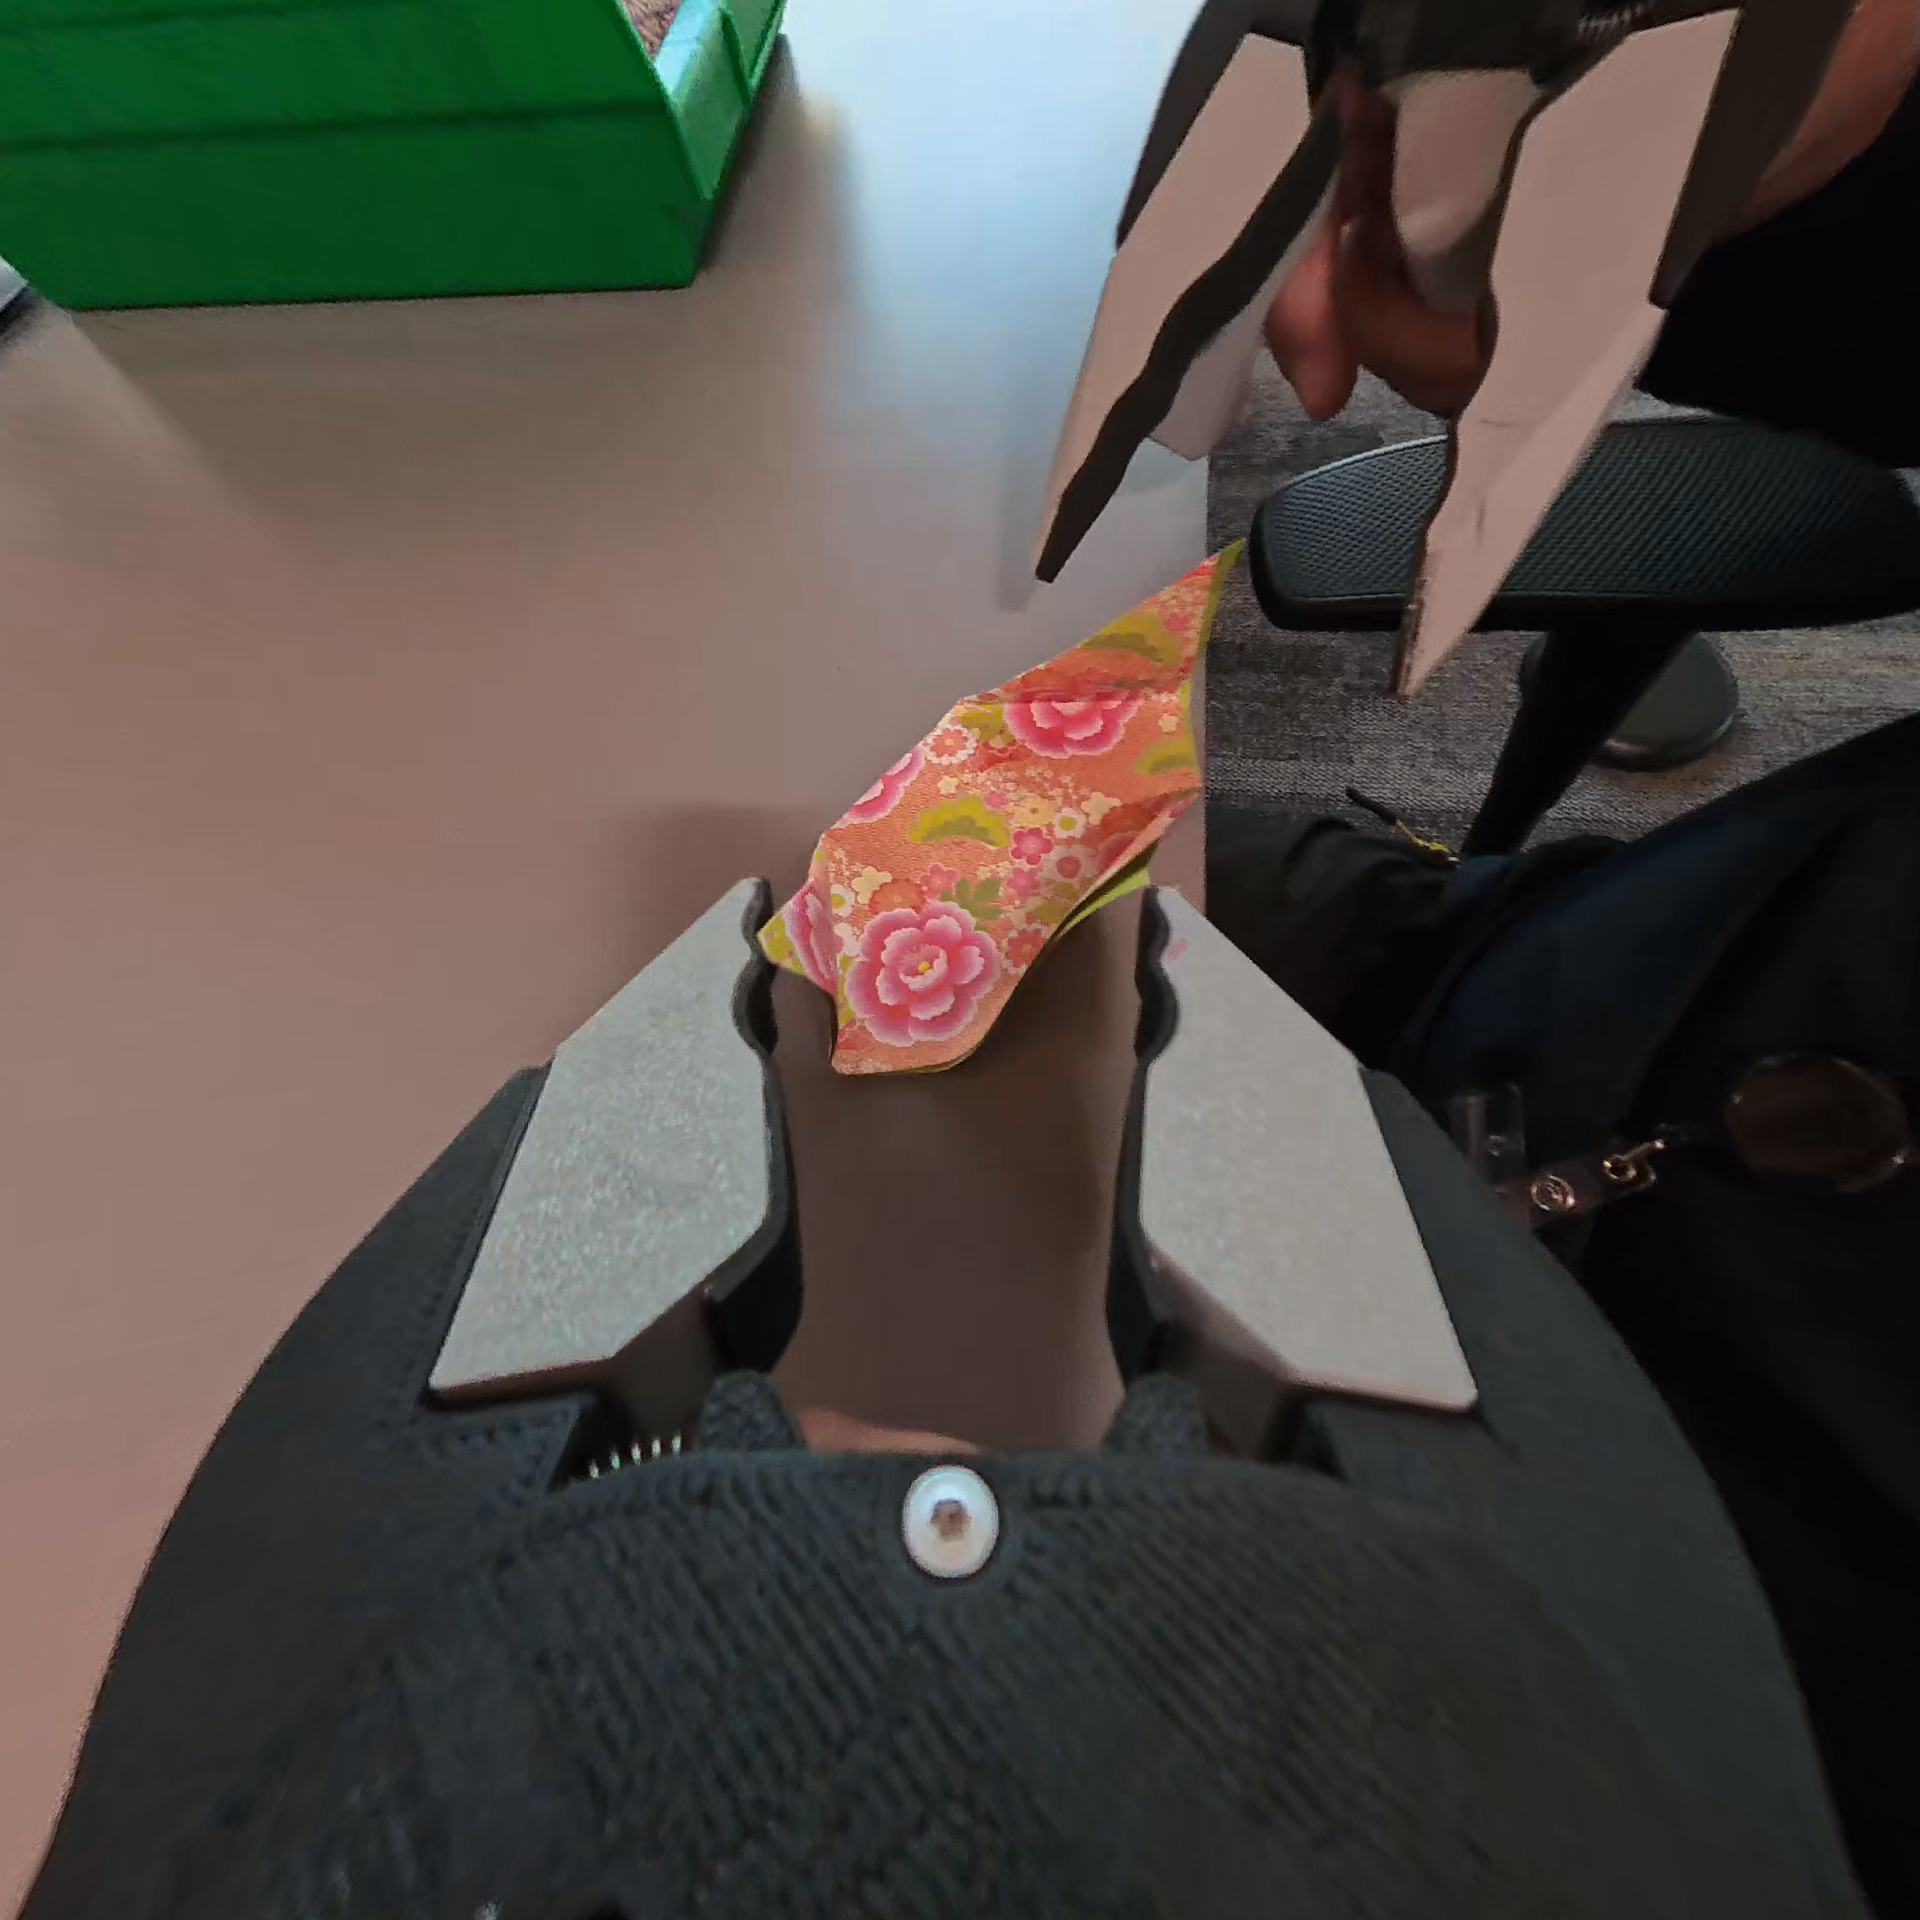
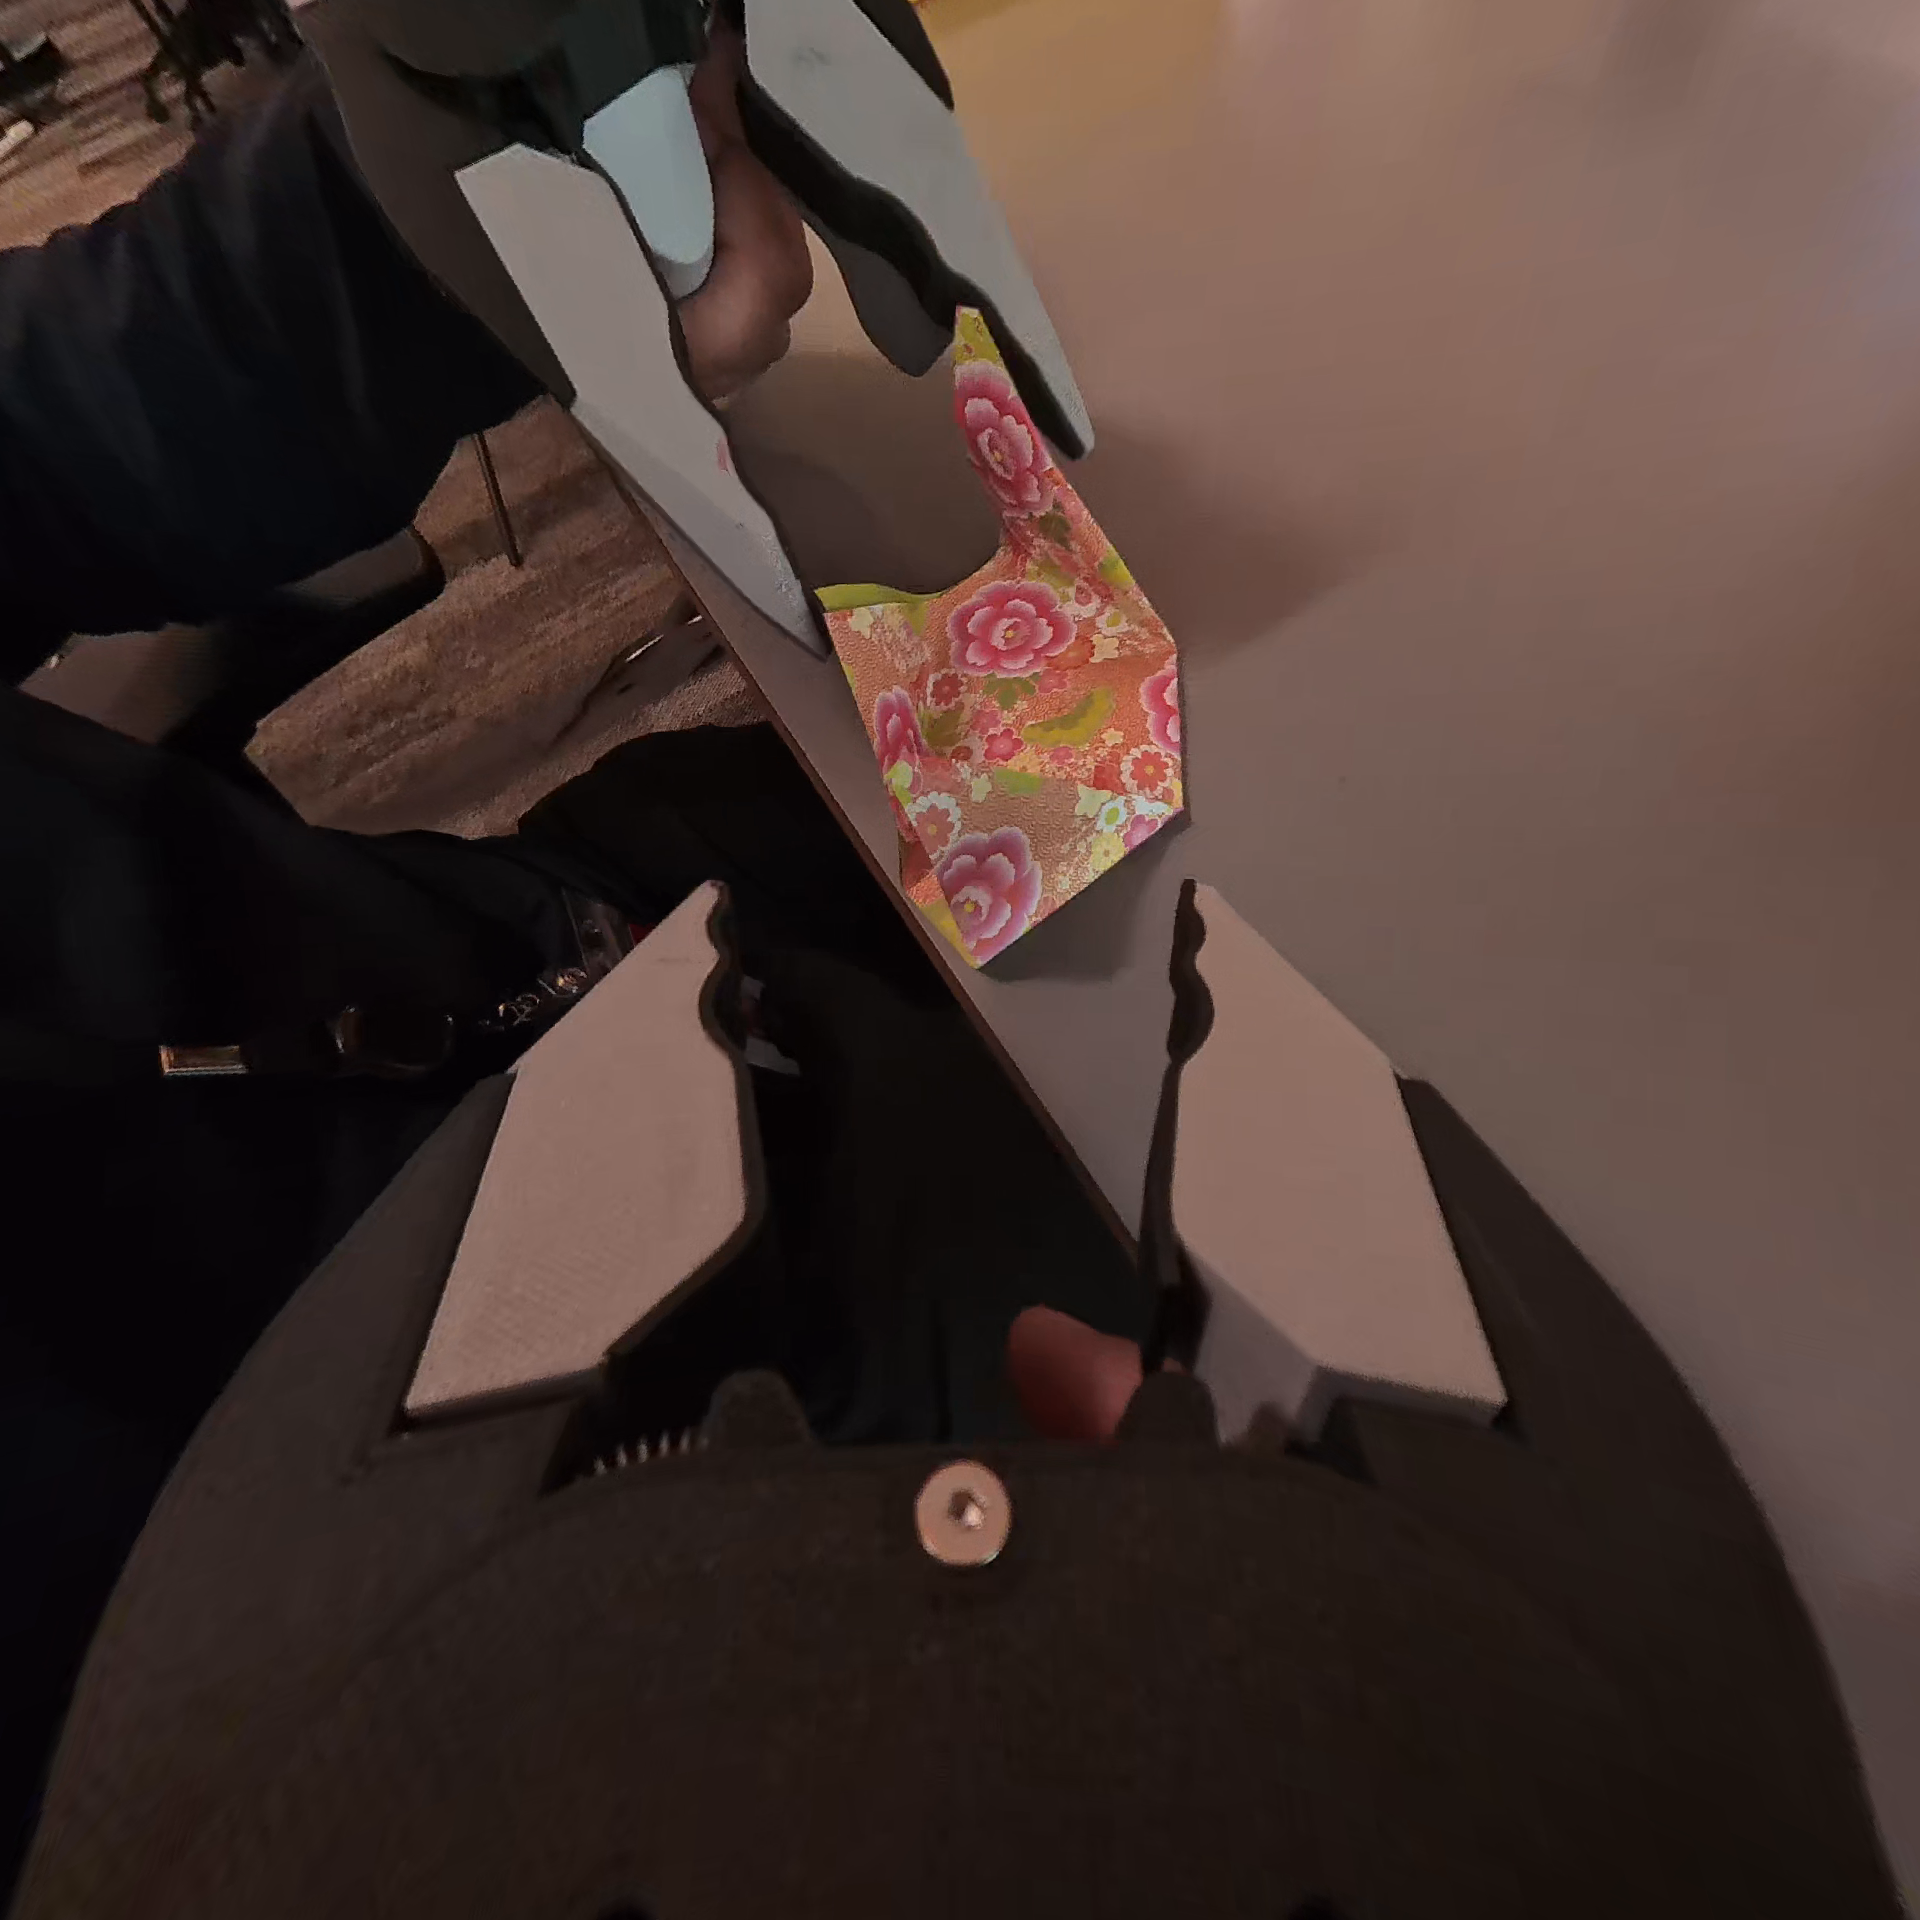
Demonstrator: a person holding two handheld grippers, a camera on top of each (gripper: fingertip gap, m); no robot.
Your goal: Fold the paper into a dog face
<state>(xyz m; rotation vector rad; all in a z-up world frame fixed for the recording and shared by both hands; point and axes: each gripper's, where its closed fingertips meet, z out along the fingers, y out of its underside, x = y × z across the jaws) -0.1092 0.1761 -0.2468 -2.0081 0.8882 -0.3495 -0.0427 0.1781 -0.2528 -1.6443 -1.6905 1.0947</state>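
A folded sheet of orange floral paper [image 1: 997, 831] with a yellow-green underside lies on the pale table [image 1: 416, 727], right at its edge. Some flaps stand up a little. My left gripper [image 1: 956, 935] is open, with its fingertips on either side of the paper's near end; the left fingertip is right beside a corner. My right gripper [image 1: 1226, 629] is open and empty, hovering above the paper's far tip. In the right wrist view the paper [image 2: 1029, 707] lies just beyond my open right gripper [image 2: 953, 894], and the left gripper [image 2: 951, 545] straddles its far end.
A green box [image 1: 353, 156] stands at the table's far left. Past the table edge [image 2: 831, 758] are a black chair armrest [image 1: 1610, 540], grey carpet, and a person's dark clothing with a badge reel [image 1: 1818, 1122].
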